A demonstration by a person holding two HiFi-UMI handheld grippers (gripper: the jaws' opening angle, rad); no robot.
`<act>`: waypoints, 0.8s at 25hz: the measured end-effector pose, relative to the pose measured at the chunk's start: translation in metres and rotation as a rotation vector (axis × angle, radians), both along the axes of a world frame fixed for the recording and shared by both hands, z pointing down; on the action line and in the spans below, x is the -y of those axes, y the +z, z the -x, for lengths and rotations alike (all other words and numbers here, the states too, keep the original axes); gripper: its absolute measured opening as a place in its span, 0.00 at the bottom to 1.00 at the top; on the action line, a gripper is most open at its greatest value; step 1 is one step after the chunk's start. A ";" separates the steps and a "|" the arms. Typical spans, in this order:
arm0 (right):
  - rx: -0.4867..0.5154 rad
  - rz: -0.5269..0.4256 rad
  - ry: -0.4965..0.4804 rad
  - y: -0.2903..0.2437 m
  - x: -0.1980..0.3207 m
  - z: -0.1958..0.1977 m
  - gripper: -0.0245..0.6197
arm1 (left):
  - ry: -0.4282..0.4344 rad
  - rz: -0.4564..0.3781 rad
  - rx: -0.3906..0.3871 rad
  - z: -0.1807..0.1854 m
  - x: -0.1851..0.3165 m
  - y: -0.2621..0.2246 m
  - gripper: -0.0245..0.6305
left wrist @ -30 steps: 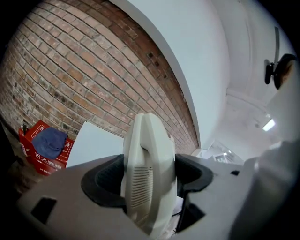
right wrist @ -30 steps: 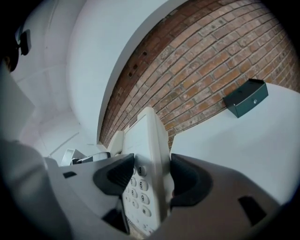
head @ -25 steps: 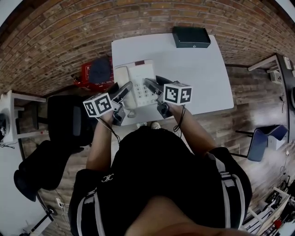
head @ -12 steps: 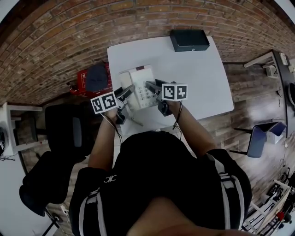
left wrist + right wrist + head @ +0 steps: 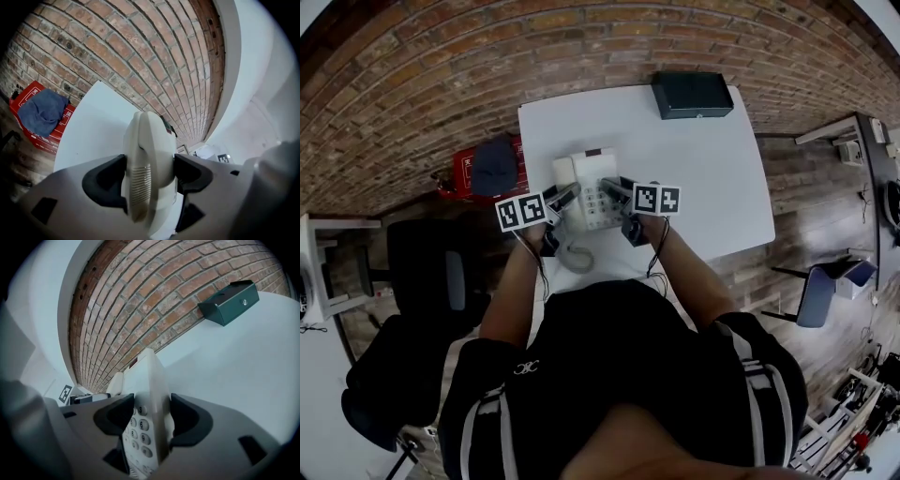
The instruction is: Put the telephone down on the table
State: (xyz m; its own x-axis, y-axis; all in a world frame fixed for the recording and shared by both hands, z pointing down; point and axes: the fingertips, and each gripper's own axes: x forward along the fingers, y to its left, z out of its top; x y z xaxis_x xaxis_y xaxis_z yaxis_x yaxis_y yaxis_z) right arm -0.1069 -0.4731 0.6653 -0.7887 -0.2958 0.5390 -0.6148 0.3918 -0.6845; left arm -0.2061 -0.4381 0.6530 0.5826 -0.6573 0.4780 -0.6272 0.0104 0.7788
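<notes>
Telephone [image 5: 592, 187]: cream, grey keys. Tabletop [image 5: 703, 178]: plain white. Box [image 5: 691, 94] at 12 o'clock: dark green. Wall [image 5: 441, 75]: red-brown brick pattern. Crate [image 5: 459, 172] at 9 o'clock: red, under blue cloth [image 5: 495, 167]. Floor [image 5: 806, 216]: brown planks.

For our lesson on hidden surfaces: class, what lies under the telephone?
The white table lies beneath the telephone. The phone's body covers the spot under it, so whether it rests there cannot be seen.
</notes>
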 end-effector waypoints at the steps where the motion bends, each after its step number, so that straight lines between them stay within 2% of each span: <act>1: -0.006 -0.005 -0.008 0.002 0.002 0.000 0.37 | 0.001 0.007 0.002 0.000 0.001 0.003 0.54; 8: -0.019 -0.001 -0.038 0.017 0.018 -0.001 0.37 | 0.004 0.045 0.036 -0.005 0.014 0.019 0.54; 12: -0.049 -0.012 -0.055 0.027 0.015 -0.002 0.37 | 0.006 0.084 0.120 -0.008 0.012 0.032 0.54; 20: -0.035 0.043 0.013 0.046 0.015 -0.008 0.37 | -0.042 0.087 0.112 -0.011 0.013 0.041 0.54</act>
